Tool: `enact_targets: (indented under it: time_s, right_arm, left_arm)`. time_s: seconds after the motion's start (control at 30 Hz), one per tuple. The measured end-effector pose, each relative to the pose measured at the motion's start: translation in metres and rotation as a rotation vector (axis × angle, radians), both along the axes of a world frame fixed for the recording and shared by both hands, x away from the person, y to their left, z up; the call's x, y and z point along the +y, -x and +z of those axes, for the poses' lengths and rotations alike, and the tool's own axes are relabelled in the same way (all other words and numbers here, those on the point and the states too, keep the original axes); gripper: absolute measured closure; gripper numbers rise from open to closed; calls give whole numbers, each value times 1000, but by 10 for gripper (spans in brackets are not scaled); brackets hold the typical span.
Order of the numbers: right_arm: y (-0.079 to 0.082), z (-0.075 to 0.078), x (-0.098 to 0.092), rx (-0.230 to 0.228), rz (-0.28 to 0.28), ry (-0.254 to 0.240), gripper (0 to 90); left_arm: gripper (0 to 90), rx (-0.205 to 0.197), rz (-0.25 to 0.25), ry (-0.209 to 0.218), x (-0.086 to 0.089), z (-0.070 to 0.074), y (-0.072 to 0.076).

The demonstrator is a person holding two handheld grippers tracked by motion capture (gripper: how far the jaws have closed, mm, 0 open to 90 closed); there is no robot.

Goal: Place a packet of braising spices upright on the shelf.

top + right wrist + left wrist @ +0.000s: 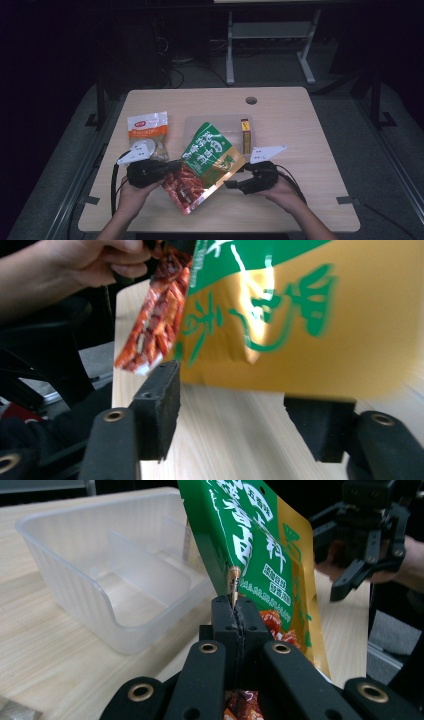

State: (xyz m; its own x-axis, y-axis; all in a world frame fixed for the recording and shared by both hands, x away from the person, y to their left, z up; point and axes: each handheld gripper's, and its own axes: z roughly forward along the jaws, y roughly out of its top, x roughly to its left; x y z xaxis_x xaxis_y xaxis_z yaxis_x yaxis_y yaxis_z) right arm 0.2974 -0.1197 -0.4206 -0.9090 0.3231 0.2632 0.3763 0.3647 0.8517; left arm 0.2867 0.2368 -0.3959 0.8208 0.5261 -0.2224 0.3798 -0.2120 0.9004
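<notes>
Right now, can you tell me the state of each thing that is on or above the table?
Green snack bag: lifted, tilted, sealed edge pinched.
Left gripper: fingers shut on the green snack bag.
Right gripper: fingers open, near the bag's corner.
Clear plastic tray: empty, upright.
Orange-and-white packet: lying flat.
Yellow box: lying beside the tray.

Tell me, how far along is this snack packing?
Done: a yellow box sits in the clear tray. In hand: the left gripper pinches the green pouch; the right gripper is open beside it. Left: the pouch and the orange packet.
</notes>
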Motion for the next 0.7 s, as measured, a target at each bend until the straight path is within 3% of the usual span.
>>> enact_targets:
  time_s: [0.07, 0.3, 0.33, 0.37, 0.43, 0.53, 0.7]
  right_arm:
    - [-6, 2, 9, -2, 8, -23, 487]
    - [-16, 5, 16, 68, 16, -87, 719]
    - [-16, 5, 16, 68, 16, -87, 719]
    - [-15, 6, 15, 71, 27, -103, 811]
    - [-13, 9, 14, 51, 34, -110, 862]
    - [-13, 10, 11, 37, 43, -112, 888]
    - [-11, 21, 7, 3, 90, -94, 898]
  left_arm:
    - [896, -2, 8, 11, -1, 0, 0]
    - [895, -5, 8, 27, -1, -4, -1]
    - [895, -5, 8, 27, -1, -4, -1]
    - [895, -3, 5, 28, -2, -6, -2]
    - [894, 3, -3, 29, -4, -8, -3]
    - [892, 12, -11, 29, -6, -11, -4]
    - [879, 15, -35, -7, -12, -17, -7]
